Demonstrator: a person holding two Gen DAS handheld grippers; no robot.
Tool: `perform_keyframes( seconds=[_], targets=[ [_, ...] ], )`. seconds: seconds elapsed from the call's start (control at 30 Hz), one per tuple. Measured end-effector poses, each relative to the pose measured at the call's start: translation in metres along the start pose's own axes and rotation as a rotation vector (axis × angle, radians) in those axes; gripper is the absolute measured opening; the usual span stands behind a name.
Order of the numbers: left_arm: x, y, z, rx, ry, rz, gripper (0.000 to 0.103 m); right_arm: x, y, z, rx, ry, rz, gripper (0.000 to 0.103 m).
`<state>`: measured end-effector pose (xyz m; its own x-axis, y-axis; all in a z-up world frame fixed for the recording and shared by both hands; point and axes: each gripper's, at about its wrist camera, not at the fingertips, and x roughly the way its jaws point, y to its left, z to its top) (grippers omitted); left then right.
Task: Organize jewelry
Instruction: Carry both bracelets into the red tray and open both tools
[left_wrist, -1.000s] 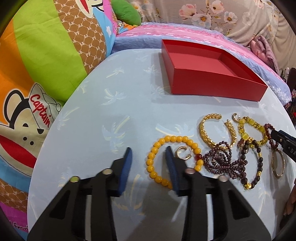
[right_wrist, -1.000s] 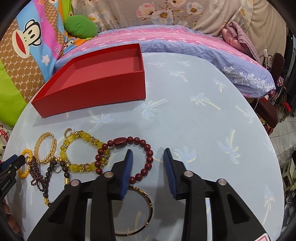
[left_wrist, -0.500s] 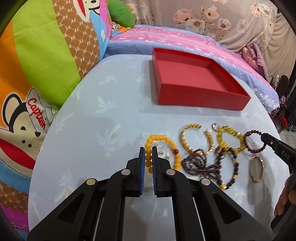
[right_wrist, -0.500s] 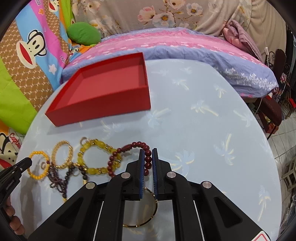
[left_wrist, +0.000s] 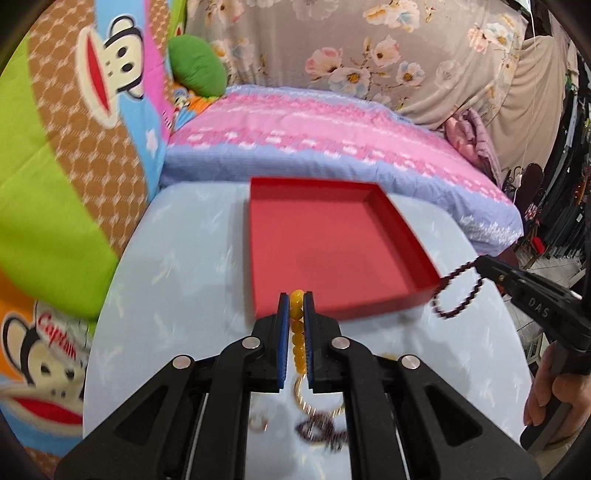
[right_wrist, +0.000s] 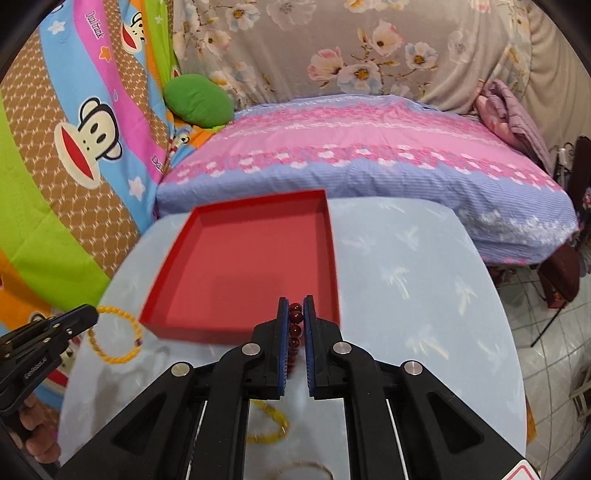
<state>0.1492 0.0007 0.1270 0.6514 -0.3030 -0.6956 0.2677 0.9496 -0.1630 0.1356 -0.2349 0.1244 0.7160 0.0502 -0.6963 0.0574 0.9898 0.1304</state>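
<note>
both grippers are hanging above the round pale blue table (right_wrist: 424, 295) and each is carrying a bracelet. the left gripper (left_wrist: 295, 314) is pinching the orange bead bracelet (left_wrist: 296, 332) between its blue pads, the fingers nearly together with only the beads between them; in the right wrist view the rest of that loop is dangling free off its tip, over the table's left edge. the right gripper (right_wrist: 295, 325) is clamping the dark red bead bracelet (right_wrist: 295, 325) the same way, narrow fingers pressing a short run of beads, and in the left wrist view its loop is swinging, blurred, just past the near right corner of the red tray (left_wrist: 332, 254). the tray is sitting empty at the far side of the table, close to the pink and lilac bedding (right_wrist: 369, 158). a few other pieces of jewellery (left_wrist: 321, 424) are lying on the table below the left gripper, too smeared to tell apart. a hand (left_wrist: 554, 387) is gripping the right gripper's handle at the right edge
</note>
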Motion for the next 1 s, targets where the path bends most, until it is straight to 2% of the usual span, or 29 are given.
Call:
perform_keyframes(
  seconds=[0.1, 0.33, 0.53, 0.63, 0.73, 0.9, 1.0],
  targets=[
    [0.020, -0.005, 0.029, 0.014, -0.014, -0.011, 0.007, 0.023, 0.004, 0.030, -0.010, 0.007, 0.021, 0.007],
    [0.099, -0.004, 0.088, 0.026, 0.024, -0.040, 0.007, 0.101, 0.016, 0.087, -0.020, 0.082, 0.108, 0.007],
    [0.163, -0.002, 0.110, 0.069, 0.066, -0.042, 0.007, 0.165, 0.016, 0.112, -0.017, 0.149, 0.169, 0.007],
    [0.196, 0.001, 0.113, 0.078, 0.110, -0.033, 0.007, 0.193, 0.018, 0.112, -0.029, 0.183, 0.150, 0.007],
    [0.218, 0.005, 0.112, 0.087, 0.148, -0.009, 0.007, 0.216, 0.016, 0.107, -0.056, 0.221, 0.089, 0.007],
    [0.237, 0.015, 0.106, 0.091, 0.208, 0.019, 0.007, 0.233, 0.003, 0.099, -0.058, 0.265, 0.010, 0.008],
    [0.241, 0.018, 0.108, 0.094, 0.216, 0.042, 0.007, 0.238, -0.004, 0.097, -0.038, 0.286, -0.019, 0.008]
  ],
)
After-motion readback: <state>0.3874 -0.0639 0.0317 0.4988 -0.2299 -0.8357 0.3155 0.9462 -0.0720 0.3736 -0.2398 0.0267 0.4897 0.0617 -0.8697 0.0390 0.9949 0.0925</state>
